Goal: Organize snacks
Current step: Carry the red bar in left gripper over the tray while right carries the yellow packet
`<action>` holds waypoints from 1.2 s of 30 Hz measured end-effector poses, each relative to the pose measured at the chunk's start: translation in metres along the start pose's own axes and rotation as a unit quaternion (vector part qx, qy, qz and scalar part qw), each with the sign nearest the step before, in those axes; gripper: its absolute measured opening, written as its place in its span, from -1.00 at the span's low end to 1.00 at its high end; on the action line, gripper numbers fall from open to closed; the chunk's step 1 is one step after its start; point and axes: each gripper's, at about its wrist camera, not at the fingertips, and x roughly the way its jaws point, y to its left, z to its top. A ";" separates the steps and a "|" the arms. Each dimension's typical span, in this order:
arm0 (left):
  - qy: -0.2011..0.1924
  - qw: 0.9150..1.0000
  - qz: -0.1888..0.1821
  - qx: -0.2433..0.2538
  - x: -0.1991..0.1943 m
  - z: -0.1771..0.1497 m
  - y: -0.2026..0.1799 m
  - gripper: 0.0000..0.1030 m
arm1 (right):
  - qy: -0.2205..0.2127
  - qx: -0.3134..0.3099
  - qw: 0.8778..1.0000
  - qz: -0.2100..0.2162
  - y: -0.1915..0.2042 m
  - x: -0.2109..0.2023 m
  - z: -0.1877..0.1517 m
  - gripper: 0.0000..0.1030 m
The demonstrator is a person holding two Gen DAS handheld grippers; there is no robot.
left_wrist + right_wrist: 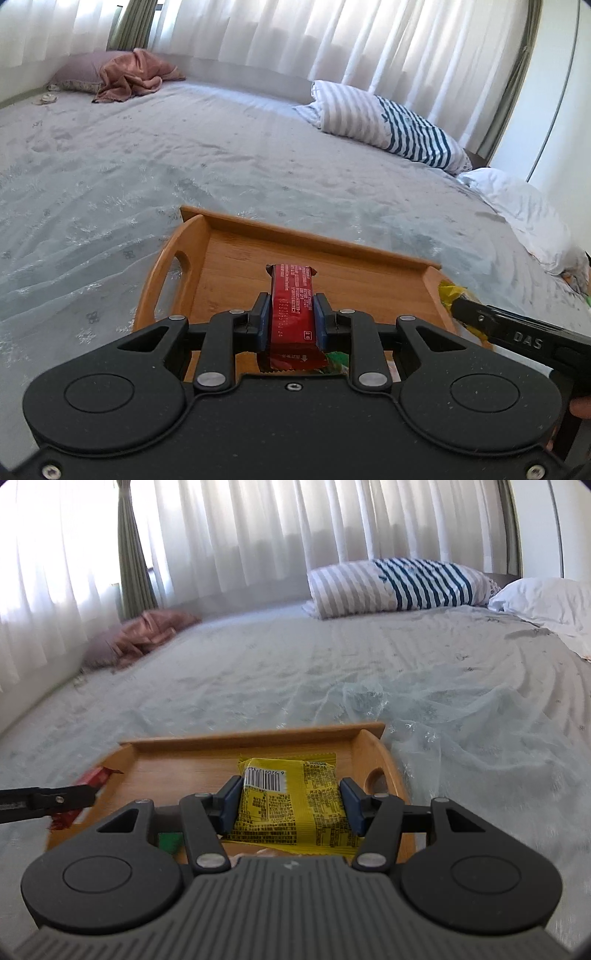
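Bed (184,155), grey floral sheet, fills both views. White curtains (295,535) behind. Striped pillow (388,122) at 1 o'clock, pink cloth (133,74) at 11, white pillow (546,598) at 2. Wooden tray (236,254) on sheet at 6. Left gripper (291,317) clamped on red snack bar (291,306), over tray floor. Right gripper (290,801), jaws wider, pinching yellow snack packet (291,801) over tray. Green wrapper (170,842) on tray floor beneath, mostly hidden.
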 end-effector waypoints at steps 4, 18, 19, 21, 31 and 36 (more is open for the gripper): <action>0.009 1.000 0.009 -0.009 0.020 0.001 0.005 -0.56 | 0.019 0.025 1.000 0.003 -0.001 0.025 0.002 0.15; 0.016 1.000 0.012 -0.015 0.054 -0.017 0.002 -0.56 | -0.009 0.026 0.999 -0.018 0.012 0.050 -0.029 0.16; 0.017 1.000 0.012 -0.016 0.055 -0.017 0.001 -0.56 | -0.008 0.018 1.000 -0.019 0.014 0.051 -0.031 0.16; 0.019 1.000 0.010 -0.017 0.057 -0.018 0.001 -0.56 | -0.016 -0.002 1.000 -0.023 0.020 0.048 -0.031 0.16; 0.027 0.999 0.016 -0.012 0.069 -0.023 -0.001 -0.55 | -0.004 0.005 1.000 -0.029 0.021 0.052 -0.028 0.17; 0.025 0.999 0.021 0.003 0.069 -0.025 -0.006 -0.55 | 0.003 0.010 0.999 -0.034 0.018 0.054 -0.026 0.18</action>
